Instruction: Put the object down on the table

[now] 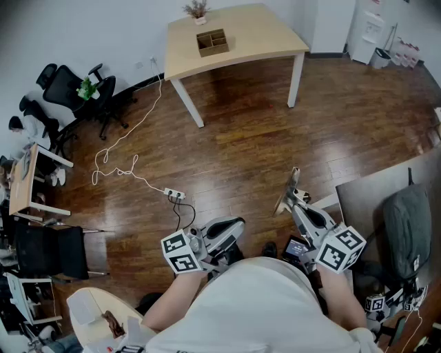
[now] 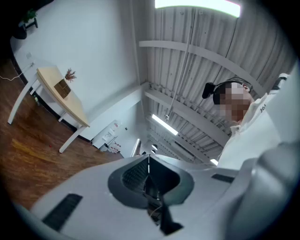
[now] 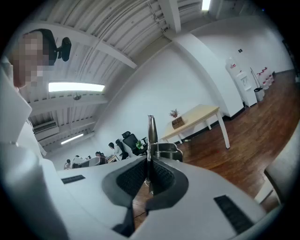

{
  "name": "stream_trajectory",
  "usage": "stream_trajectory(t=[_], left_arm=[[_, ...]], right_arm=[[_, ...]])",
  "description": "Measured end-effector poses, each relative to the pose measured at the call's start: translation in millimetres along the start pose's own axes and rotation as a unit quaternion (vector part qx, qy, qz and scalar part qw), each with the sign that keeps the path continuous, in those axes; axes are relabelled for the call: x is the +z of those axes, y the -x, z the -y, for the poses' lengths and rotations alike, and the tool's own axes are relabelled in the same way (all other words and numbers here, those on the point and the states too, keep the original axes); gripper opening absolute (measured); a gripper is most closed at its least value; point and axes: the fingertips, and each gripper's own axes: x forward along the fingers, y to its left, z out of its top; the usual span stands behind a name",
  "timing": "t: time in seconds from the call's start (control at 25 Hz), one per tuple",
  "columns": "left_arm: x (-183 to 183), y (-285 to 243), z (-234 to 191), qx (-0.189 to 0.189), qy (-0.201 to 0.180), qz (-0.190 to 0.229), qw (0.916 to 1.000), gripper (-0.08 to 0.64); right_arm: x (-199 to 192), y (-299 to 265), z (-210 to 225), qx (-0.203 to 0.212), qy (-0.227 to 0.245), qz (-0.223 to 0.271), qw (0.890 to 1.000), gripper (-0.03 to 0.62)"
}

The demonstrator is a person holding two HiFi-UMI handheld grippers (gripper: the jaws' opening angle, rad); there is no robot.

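My right gripper (image 1: 295, 196) is shut on a thin metal utensil (image 1: 287, 194), held over the wood floor, well short of the light wooden table (image 1: 262, 34) far ahead. In the right gripper view the utensil's flat handle (image 3: 151, 129) stands up from between the shut jaws, with a small metal cup part (image 3: 167, 152) beside it. The table (image 3: 197, 116) shows beyond it. My left gripper (image 1: 236, 223) hangs low at my body; its jaws (image 2: 149, 161) are shut with nothing between them and it points up toward the ceiling.
A wooden divided box (image 1: 212, 42) and a small dried plant (image 1: 198, 9) stand on the table's far end. A power strip with white cable (image 1: 173, 194) lies on the floor. Black office chairs (image 1: 76, 86) are at left. A grey desk with a backpack (image 1: 406, 231) is at right.
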Motion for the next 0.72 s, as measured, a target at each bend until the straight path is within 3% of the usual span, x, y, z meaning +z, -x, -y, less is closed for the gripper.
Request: stream_trajectory(t=[0.72], left_arm=[[-20.3, -15.9, 2.2, 0.052, 0.011, 0.038, 0.9979, 0.002]], right_arm=[[-7.8, 3.9, 21.4, 0.046, 0.002, -0.047, 0.998, 0.005]])
